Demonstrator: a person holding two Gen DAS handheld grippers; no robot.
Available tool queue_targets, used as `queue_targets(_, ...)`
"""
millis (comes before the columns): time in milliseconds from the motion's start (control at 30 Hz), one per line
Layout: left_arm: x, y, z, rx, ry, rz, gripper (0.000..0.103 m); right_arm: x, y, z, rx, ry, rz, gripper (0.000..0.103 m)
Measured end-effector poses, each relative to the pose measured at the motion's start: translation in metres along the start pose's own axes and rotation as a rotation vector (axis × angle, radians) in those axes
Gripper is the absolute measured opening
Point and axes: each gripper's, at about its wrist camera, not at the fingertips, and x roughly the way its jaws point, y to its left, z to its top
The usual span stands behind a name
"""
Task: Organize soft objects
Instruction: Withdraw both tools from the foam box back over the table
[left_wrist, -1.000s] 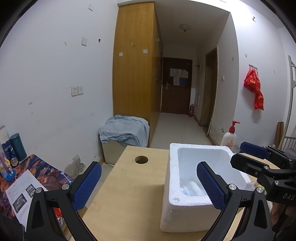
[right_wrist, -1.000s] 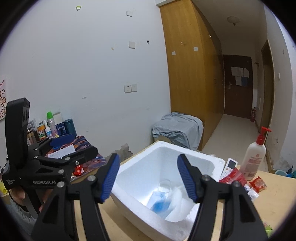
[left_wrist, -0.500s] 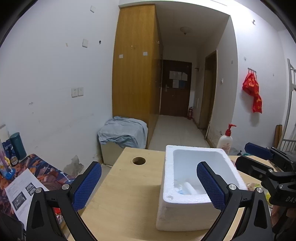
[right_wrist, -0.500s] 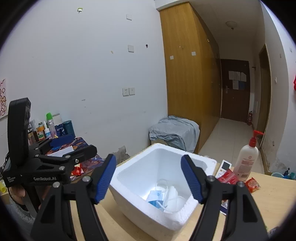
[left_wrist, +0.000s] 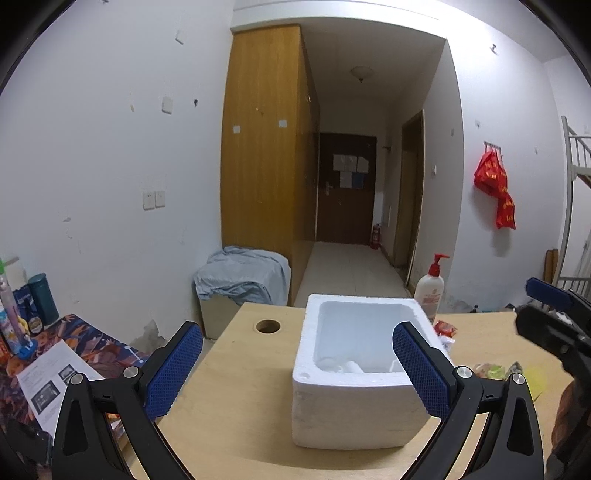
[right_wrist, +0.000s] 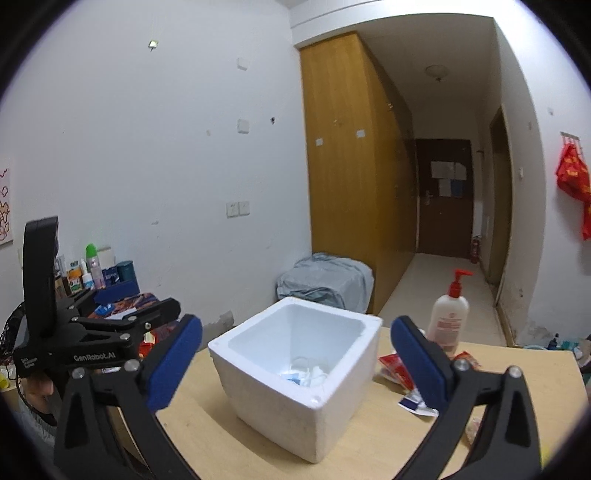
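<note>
A white foam box (left_wrist: 354, 402) stands on the pale wooden table (left_wrist: 236, 387). In its bottom lie soft white and blue items (right_wrist: 306, 373), partly hidden by the box walls. My left gripper (left_wrist: 293, 339) is open and empty, held back from the box's near side. My right gripper (right_wrist: 295, 328) is also pulled back from the box; its jaws are opening wide with nothing between them. Each gripper shows in the other's view: the right gripper (left_wrist: 535, 310) at the right edge, the left gripper (right_wrist: 144, 301) at the left.
Red snack packets (right_wrist: 397, 365) and a blue-white packet (right_wrist: 415, 400) lie right of the box, near a pump bottle (right_wrist: 448, 317). The table has a round hole (left_wrist: 268, 326). A side table with bottles (left_wrist: 22, 314) stands left. A cloth-covered box (left_wrist: 243, 277) sits on the floor.
Both grippers have drawn back from the foam box, which now looks smaller and farther. The right gripper's jaws have spread wider. The left jaws stay as wide as before.
</note>
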Motion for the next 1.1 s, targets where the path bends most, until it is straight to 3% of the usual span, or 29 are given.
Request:
queue_targets(700,-0.055,-0.054,-0.009,0.028,-0.081,-0.077,0.103,-0.066,-0.014,-0.017,0.016,-0.046,-0.141,0.103)
queue_targets(1100,-0.078,-0.086,-0.038,0.05,-0.151,-0.128,0.103,-0.114,-0.026,-0.059,0.02,-0.05,-0.236,0.103)
